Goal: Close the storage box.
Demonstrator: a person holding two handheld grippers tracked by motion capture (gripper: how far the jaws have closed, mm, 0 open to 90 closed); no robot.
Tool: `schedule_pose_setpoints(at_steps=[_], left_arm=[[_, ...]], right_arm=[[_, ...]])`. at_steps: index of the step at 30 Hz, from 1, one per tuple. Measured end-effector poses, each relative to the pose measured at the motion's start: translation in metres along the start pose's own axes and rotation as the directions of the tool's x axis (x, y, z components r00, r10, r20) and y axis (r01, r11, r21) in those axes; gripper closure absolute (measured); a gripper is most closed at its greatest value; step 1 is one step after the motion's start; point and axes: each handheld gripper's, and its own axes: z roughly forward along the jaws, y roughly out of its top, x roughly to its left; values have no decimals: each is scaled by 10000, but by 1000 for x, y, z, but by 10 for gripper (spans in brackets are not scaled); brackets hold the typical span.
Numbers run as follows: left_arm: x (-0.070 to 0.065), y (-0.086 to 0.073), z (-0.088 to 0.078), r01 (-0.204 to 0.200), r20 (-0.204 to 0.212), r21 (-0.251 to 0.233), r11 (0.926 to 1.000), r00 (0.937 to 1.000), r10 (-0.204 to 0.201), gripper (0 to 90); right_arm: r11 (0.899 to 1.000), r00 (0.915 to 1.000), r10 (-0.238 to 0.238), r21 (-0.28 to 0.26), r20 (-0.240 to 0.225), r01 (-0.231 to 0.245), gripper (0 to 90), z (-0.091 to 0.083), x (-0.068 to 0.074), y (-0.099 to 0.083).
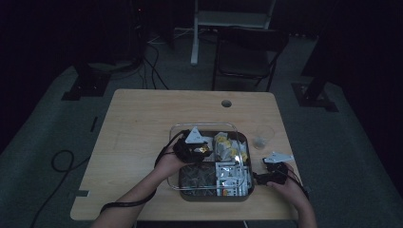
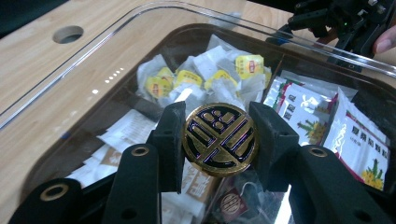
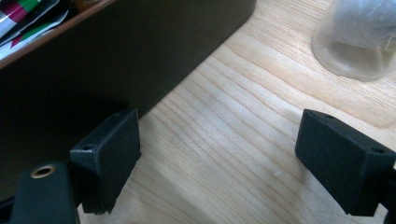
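Observation:
A round black-and-gold disc (image 2: 219,139) sits clamped between the black pads of my left gripper (image 1: 198,148), which is shut on it above the dark box (image 1: 214,195) of tea sachets. A clear lid (image 1: 176,130) lies skewed over the box's left side; I cannot tell whether the disc is fixed to it. Yellow-tagged tea bags (image 2: 205,74) and white printed packets (image 2: 336,121) fill the compartments below. My right gripper (image 1: 260,178) rests open on the wood just right of the box, its jaws wide apart with nothing between them (image 3: 219,158) and the box wall (image 3: 93,60) beside its left pad.
A clear plastic cup (image 1: 263,137) stands on the table right of the box, ahead of the right gripper (image 3: 359,37). A cable hole (image 1: 226,103) is near the table's far edge. A chair (image 1: 247,52) stands beyond the table.

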Motion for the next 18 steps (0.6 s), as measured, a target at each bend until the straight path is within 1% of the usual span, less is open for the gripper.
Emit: schedule_pose_setpoints(at_steps=[6,7,8,11,16,18], left_arm=[[-7,3,11,-157,219,99,9998,9996,155,598],[-8,3,14,-69,292,75,9999,9996,66,598],[-9,3,16,-43,347,151,9999,9994,38,598],[-10,3,22,-136,314,324,9994,9994,126,598],[-12,4,29,-34,482,304,9995,9988,19,598],[-13,5,32,-134,464,387,9992,9989,116,598]], right_arm=[[10000,10000,1,-2,0,-1,138,0,0,0],[10000,10000,2,0,-1,-2,138,0,0,0],[10000,10000,15,14,-5,-15,138,0,0,0],[10000,10000,12,5,-2,-12,137,0,0,0],[10000,10000,11,6,-2,-11,138,0,0,0],[10000,10000,10,6,-1,-10,137,0,0,0]])
